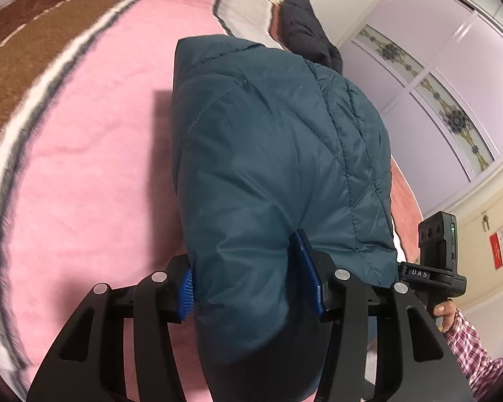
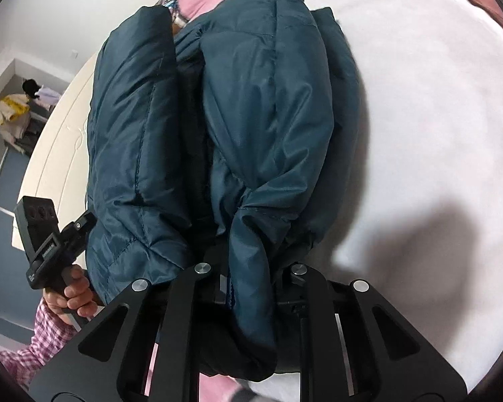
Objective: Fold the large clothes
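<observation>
The left gripper (image 1: 251, 274) holds a thick fold of the teal quilted jacket (image 1: 271, 154) between its 2 blue pads (image 1: 306, 268), jaws set fairly wide around the padding. The jacket hangs over the bed, above the pink blanket (image 1: 94, 154), which has brown and white stripes along one side. A dark garment (image 1: 305, 26) lies on the bed beyond the jacket. In the right wrist view, the right gripper (image 2: 251, 284) is clamped on a bunched fold of the same jacket (image 2: 258, 107), jaws narrow, over a white sheet (image 2: 436, 100). Each view shows the other gripper's handle in a hand (image 2: 73, 293) with a plaid sleeve. No containers are visible.
</observation>
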Available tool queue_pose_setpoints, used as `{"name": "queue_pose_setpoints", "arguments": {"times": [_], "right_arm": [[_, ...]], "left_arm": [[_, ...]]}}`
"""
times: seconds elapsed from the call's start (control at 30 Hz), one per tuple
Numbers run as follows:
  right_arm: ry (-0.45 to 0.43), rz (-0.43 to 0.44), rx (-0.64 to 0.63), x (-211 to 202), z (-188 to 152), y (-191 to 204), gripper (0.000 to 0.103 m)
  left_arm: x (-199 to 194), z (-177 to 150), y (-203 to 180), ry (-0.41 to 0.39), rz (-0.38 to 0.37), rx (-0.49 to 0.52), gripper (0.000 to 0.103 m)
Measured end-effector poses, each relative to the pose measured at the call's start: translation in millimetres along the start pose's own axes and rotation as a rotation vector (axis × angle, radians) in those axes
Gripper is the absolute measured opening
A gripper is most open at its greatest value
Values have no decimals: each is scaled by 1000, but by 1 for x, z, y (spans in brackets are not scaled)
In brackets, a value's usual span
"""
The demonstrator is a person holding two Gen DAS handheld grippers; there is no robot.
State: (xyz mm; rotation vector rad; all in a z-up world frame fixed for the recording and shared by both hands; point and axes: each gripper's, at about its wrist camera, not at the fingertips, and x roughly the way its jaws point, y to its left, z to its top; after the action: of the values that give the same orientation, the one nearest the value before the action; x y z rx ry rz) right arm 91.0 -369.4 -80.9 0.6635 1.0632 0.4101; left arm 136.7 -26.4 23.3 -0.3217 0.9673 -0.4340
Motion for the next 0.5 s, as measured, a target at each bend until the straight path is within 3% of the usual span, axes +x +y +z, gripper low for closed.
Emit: {"name": "queue_pose_setpoints", "arguments": {"times": [0.2,0.5], "right_arm": [[32,10,-58,37,17,32,15],[65,-2,-103,68,35,54,15]], "left_arm": [[-21,9,48,-59,33,-87,51],[-36,29,86,-128,75,-143,51]]}}
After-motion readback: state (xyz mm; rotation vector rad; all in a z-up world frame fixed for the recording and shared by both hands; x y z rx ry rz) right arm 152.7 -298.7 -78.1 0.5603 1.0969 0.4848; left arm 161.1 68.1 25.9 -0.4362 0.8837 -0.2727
